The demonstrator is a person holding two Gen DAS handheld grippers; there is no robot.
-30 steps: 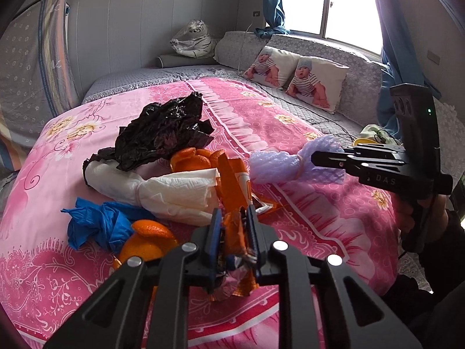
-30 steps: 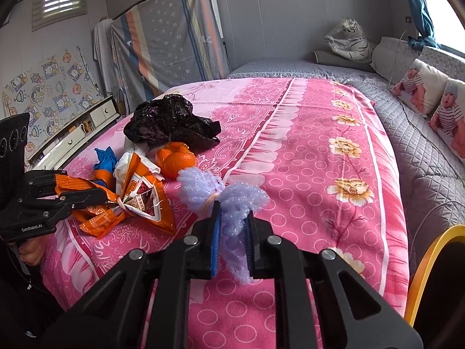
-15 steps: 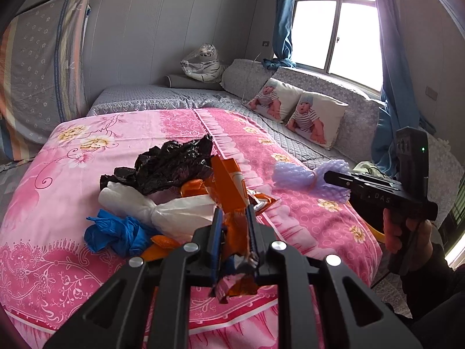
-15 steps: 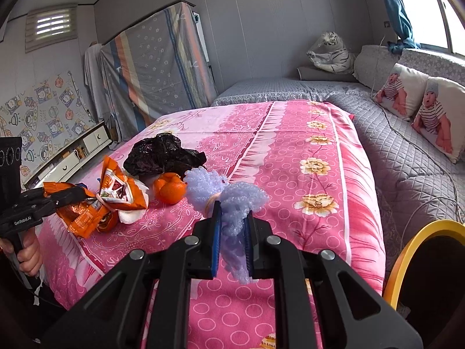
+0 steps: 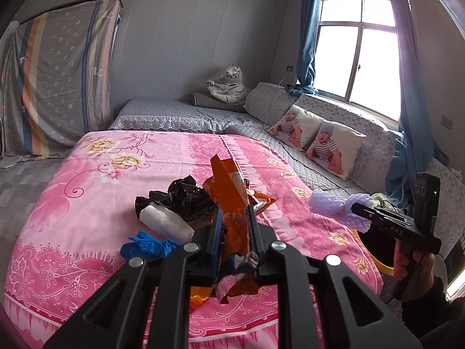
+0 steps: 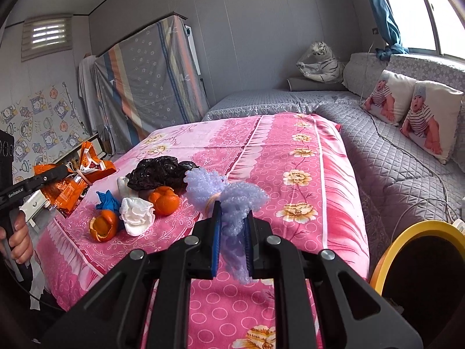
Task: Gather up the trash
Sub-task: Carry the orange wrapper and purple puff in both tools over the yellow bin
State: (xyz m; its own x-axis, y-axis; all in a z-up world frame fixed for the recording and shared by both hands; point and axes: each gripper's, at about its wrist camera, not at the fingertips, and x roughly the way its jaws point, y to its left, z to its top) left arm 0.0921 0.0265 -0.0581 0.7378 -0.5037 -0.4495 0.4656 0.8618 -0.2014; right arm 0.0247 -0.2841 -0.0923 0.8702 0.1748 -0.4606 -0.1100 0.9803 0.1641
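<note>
- Your left gripper (image 5: 234, 232) is clamped on the orange snack wrapper (image 5: 229, 186); it is thin crinkly foil, near weightless and slick, so keep the pinch on the bunched middle where the jaws now sit
- Your right gripper (image 6: 232, 229) is pinched on the purple foam net (image 6: 226, 195); it is soft, springy and light, and the jaws hold its narrow tail below the rubber-banded waist, which looks a fair hold
- Both pieces hang clear above the pink bedspread (image 6: 290, 145)
- Ahead of the left fingers lie a black plastic bag (image 5: 180, 195), a white paper wad (image 5: 165, 222) and a blue glove (image 5: 148, 245), all limp and easy to pinch anywhere
- Left of the right fingers lie a mandarin (image 6: 164, 202) and an orange peel (image 6: 103, 226); the peel is likely brittle and slippery
- Low to the right of the right fingers stands a yellow-rimmed bin (image 6: 407, 232), probably the drop point
- The bed is soft and will give under pressure
</note>
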